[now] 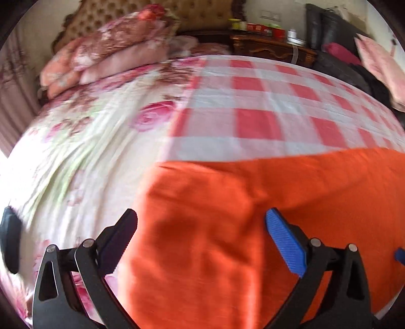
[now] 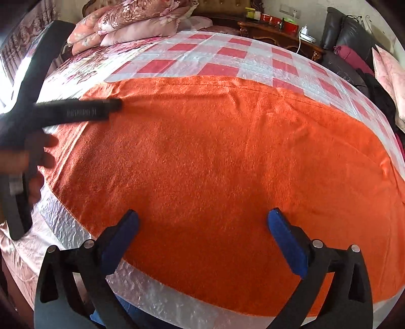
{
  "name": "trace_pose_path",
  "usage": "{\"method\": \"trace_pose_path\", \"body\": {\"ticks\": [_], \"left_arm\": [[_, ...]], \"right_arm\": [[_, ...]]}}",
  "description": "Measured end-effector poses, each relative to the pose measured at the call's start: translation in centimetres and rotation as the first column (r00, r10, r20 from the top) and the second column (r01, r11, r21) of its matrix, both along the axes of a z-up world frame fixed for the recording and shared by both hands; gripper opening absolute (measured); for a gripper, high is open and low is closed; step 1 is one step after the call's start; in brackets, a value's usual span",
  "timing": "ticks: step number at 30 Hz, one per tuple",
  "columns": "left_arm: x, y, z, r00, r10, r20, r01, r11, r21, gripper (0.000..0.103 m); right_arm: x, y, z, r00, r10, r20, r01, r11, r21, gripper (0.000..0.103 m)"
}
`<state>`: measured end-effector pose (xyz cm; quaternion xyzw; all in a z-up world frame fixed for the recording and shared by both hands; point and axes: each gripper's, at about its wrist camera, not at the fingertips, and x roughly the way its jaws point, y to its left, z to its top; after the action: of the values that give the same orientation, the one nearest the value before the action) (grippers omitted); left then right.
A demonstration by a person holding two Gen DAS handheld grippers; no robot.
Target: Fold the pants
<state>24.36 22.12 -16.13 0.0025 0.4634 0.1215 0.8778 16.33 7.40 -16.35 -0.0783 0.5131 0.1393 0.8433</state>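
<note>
Orange pants (image 2: 215, 157) lie spread flat on a red-and-white checked plastic sheet (image 2: 227, 53) on the bed. My right gripper (image 2: 202, 227) is open and empty, hovering over the pants' near edge. My left gripper (image 1: 201, 227) is open and empty above the pants' left end (image 1: 215, 227), where the cloth looks folded over itself. In the right wrist view the left gripper (image 2: 111, 105) shows from the side at the far left corner of the pants; whether it touches the cloth is unclear.
Floral bedding (image 1: 76, 141) covers the bed's left side. Stacked pink pillows (image 2: 131, 22) sit at the headboard. A wooden nightstand (image 2: 273, 31) with small items stands behind. A dark sofa (image 2: 349, 50) with cushions is on the right.
</note>
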Motion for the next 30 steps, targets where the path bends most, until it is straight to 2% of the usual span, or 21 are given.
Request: {"method": "trace_pose_path", "body": {"ticks": [2, 3, 4, 5, 6, 7, 8, 10, 11, 13, 15, 16, 18, 19, 21, 23, 24, 25, 27, 28, 30], "left_arm": [[-0.9, 3.1, 0.8, 0.995, 0.093, 0.021, -0.093, 0.996, 0.016, 0.093], [-1.6, 5.1, 1.2, 0.989, 0.146, 0.028, -0.146, 0.989, -0.008, 0.084], [-2.7, 7.6, 1.4, 0.977, 0.209, 0.035, -0.207, 0.976, -0.067, 0.076], [-4.1, 10.1, 1.5, 0.963, 0.266, 0.04, -0.257, 0.954, -0.151, 0.073], [-5.4, 12.1, 1.4, 0.953, 0.299, 0.047, -0.281, 0.932, -0.23, 0.071], [-7.0, 14.0, 1.2, 0.95, 0.304, 0.065, -0.265, 0.901, -0.343, 0.071], [-8.2, 15.4, 0.6, 0.955, 0.287, 0.075, -0.222, 0.86, -0.46, 0.071], [-10.5, 17.8, -1.4, 0.959, 0.271, 0.08, -0.146, 0.718, -0.68, 0.071], [-11.4, 18.4, -2.3, 0.955, 0.286, 0.083, -0.139, 0.674, -0.725, 0.071], [-13.0, 18.9, -4.2, 0.955, 0.283, 0.087, -0.1, 0.584, -0.806, 0.071], [-14.4, 19.3, -6.8, 0.952, 0.296, 0.073, -0.071, 0.448, -0.891, 0.071], [-14.9, 19.2, -8.1, 0.951, 0.304, 0.057, -0.067, 0.383, -0.922, 0.071], [-16.1, 19.1, -10.7, 0.943, 0.333, 0.013, -0.075, 0.252, -0.965, 0.071], [-16.6, 19.0, -11.9, 0.939, 0.345, -0.002, -0.072, 0.188, -0.98, 0.071], [-17.1, 18.2, -13.8, 0.939, 0.343, -0.023, -0.052, 0.073, -0.996, 0.071], [-16.9, 17.1, -15.1, 0.945, 0.325, -0.032, -0.025, -0.027, -0.999, 0.071], [-16.8, 16.7, -15.6, 0.943, 0.33, -0.028, 0.001, -0.09, -0.996, 0.071], [-16.5, 16.4, -15.8, 0.945, 0.328, -0.021, 0.023, -0.131, -0.991, 0.071], [-15.9, 16.1, -15.7, 0.946, 0.325, -0.006, 0.052, -0.171, -0.984, 0.069], [-15.6, 16.0, -15.6, 0.948, 0.318, 0.0, 0.059, -0.177, -0.983, 0.064], [-15.2, 16.1, -15.2, 0.947, 0.322, 0.005, 0.06, -0.16, -0.985, 0.054]], "right_arm": [[-0.1, -0.1, 0.0, 1.0, 0.018, 0.0, -0.018, 1.0, 0.001, 0.099], [-0.1, -0.1, 0.0, 1.0, 0.021, -0.003, -0.021, 1.0, 0.0, 0.099], [0.0, 0.0, 0.0, 1.0, 0.027, -0.009, -0.027, 1.0, -0.005, 0.098], [0.1, 0.0, 0.1, 0.999, 0.03, -0.02, -0.03, 1.0, -0.009, 0.098], [0.1, -0.1, 0.3, 0.999, 0.026, -0.021, -0.026, 1.0, -0.007, 0.097], [0.0, -0.2, 0.9, 1.0, 0.026, 0.012, -0.026, 1.0, 0.007, 0.097], [-0.2, -0.2, 1.5, 0.998, 0.03, 0.049, -0.03, 1.0, 0.007, 0.097], [-0.2, 0.4, 2.6, 0.993, 0.044, 0.113, -0.043, 0.999, -0.009, 0.095], [0.0, 0.7, 3.2, 0.99, 0.049, 0.132, -0.049, 0.999, -0.001, 0.092], [0.9, 1.1, 3.3, 0.993, 0.038, 0.116, -0.041, 0.999, 0.025, 0.072], [2.3, 1.7, 2.6, 0.997, 0.032, 0.069, -0.035, 0.999, 0.029, 0.06], [2.9, 1.9, 2.1, 0.999, 0.023, 0.044, -0.024, 0.999, 0.028, 0.052], [3.6, 2.0, 1.1, 1.0, 0.003, -0.005, -0.003, 1.0, 0.031, 0.052], [3.6, 2.2, 1.1, 1.0, -0.003, 0.002, 0.002, 1.0, 0.024, 0.051], [3.5, 2.7, 1.0, 1.0, 0.006, 0.007, -0.006, 1.0, -0.022, 0.051], [3.5, 2.8, 0.9, 1.0, -0.003, 0.002, 0.004, 1.0, -0.026, 0.051], [3.5, 2.8, 0.9, 1.0, -0.004, 0.0, 0.004, 1.0, -0.03, 0.051], [3.4, 2.9, 0.9, 1.0, -0.005, 0.0, 0.005, 0.999, -0.035, 0.051], [3.4, 2.9, 0.9, 1.0, -0.006, 0.0, 0.005, 0.999, -0.04, 0.051], [3.4, 2.9, 0.9, 1.0, -0.005, 0.0, 0.005, 0.999, -0.043, 0.051], [3.4, 3.0, 0.9, 1.0, -0.003, -0.003, 0.003, 0.999, -0.047, 0.051]]}}
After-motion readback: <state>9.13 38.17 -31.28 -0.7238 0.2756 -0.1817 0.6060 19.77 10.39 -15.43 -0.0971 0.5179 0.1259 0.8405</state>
